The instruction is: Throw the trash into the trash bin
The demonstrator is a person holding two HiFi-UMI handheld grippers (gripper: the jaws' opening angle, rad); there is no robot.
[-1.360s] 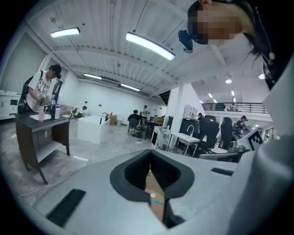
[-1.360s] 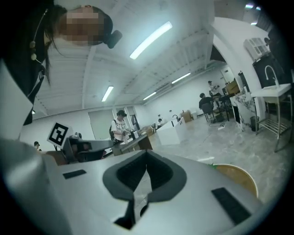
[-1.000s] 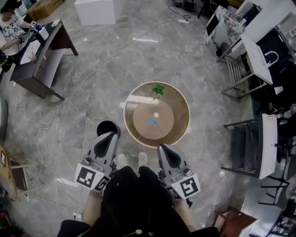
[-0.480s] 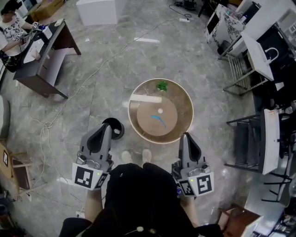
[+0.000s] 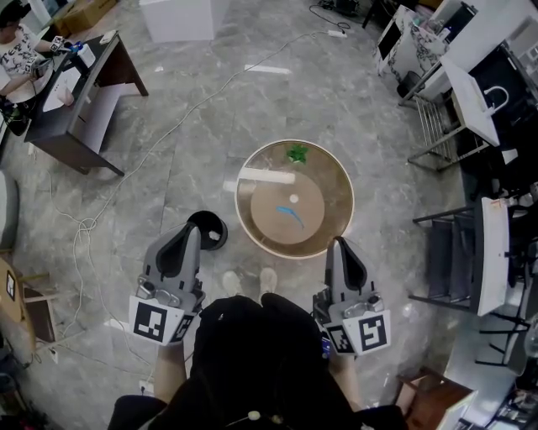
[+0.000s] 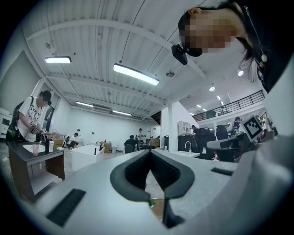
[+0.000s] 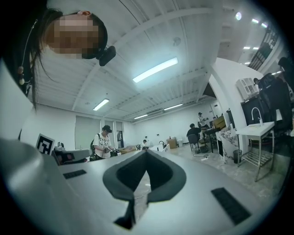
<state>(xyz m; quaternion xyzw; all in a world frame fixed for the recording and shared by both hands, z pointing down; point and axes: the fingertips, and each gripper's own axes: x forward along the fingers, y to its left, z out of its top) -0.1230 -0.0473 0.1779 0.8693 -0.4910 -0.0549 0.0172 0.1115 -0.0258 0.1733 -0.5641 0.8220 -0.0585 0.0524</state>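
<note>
A round wooden table (image 5: 333,180) stands on the floor ahead of me. On it lie a crumpled green scrap (image 5: 296,154), a small white ball (image 5: 293,199), a blue strip (image 5: 290,216) and a long white piece (image 5: 266,175). A black trash bin (image 5: 208,231) sits on the floor at the table's left. My left gripper (image 5: 191,229) is held just beside the bin, shut and empty, as its own view (image 6: 150,156) confirms. My right gripper (image 5: 338,244) hovers at the table's near right edge, also shut with nothing in it (image 7: 146,153).
A dark desk (image 5: 88,97) with a person at it stands at the upper left. Cables (image 5: 126,172) trail across the marble floor. Metal racks and chairs (image 5: 466,252) crowd the right side. A white box (image 5: 176,18) sits at the top. My feet (image 5: 248,281) are near the table.
The right gripper has swung out to the right and straightened. The left gripper has drawn slightly left, off the bin. Both stayed shut; little moved in the last half second.
</note>
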